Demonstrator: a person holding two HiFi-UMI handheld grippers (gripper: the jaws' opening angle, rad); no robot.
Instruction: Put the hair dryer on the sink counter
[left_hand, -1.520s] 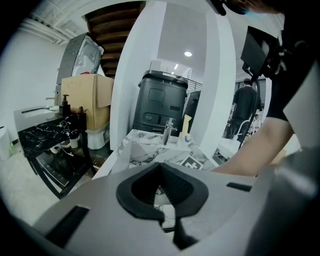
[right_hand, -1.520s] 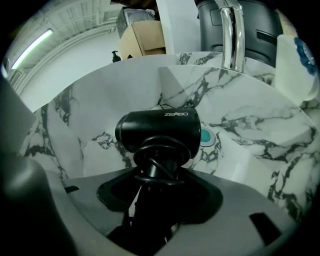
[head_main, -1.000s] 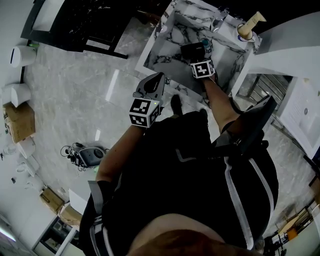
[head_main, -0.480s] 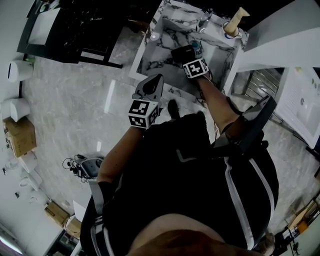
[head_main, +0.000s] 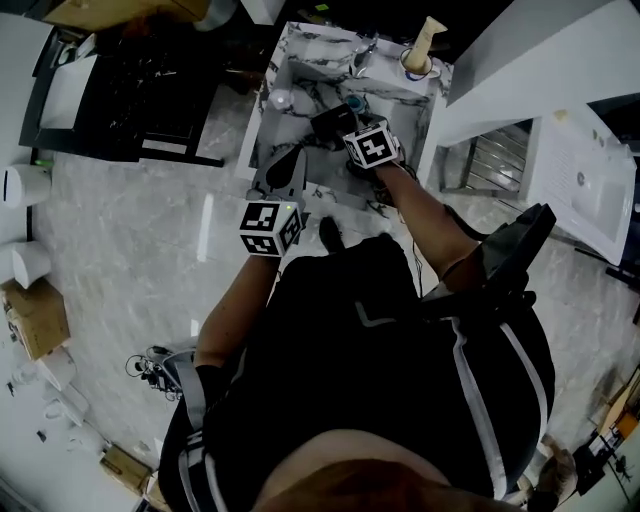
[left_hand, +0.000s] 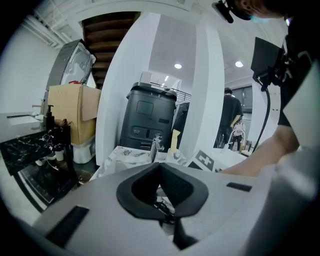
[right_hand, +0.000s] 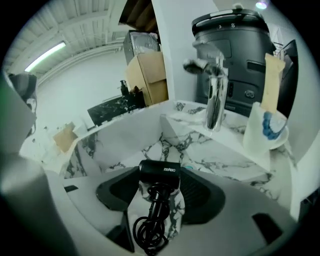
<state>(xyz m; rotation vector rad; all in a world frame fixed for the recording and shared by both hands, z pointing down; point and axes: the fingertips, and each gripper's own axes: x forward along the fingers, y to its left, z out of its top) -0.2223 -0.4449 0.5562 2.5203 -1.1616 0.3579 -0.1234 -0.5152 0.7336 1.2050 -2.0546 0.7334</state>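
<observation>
A black hair dryer (right_hand: 160, 174) lies on the marble sink counter (right_hand: 220, 162) at the near side of the basin, its cord coiled (right_hand: 150, 231) toward me. My right gripper (right_hand: 160, 172) stands open around the dryer's body, with the pads apart from it. In the head view that gripper (head_main: 345, 125) is over the marble sink top (head_main: 300, 50). My left gripper (head_main: 290, 162) hangs at the counter's near edge, a little to the left. Its jaws are together in the left gripper view (left_hand: 160, 165), with nothing in them.
A chrome faucet (right_hand: 216, 95) stands behind the basin, with a white cup (right_hand: 265, 131) holding a tall pale bottle to its right. A dark bin (right_hand: 240, 45) is behind them. A black marbled shelf (head_main: 130, 80) stands to the left. Marble floor (head_main: 130, 250) lies below.
Both grippers have come closer to the sink unit. The left one now reaches the sink unit's near edge. The right gripper stays over the marble top.
</observation>
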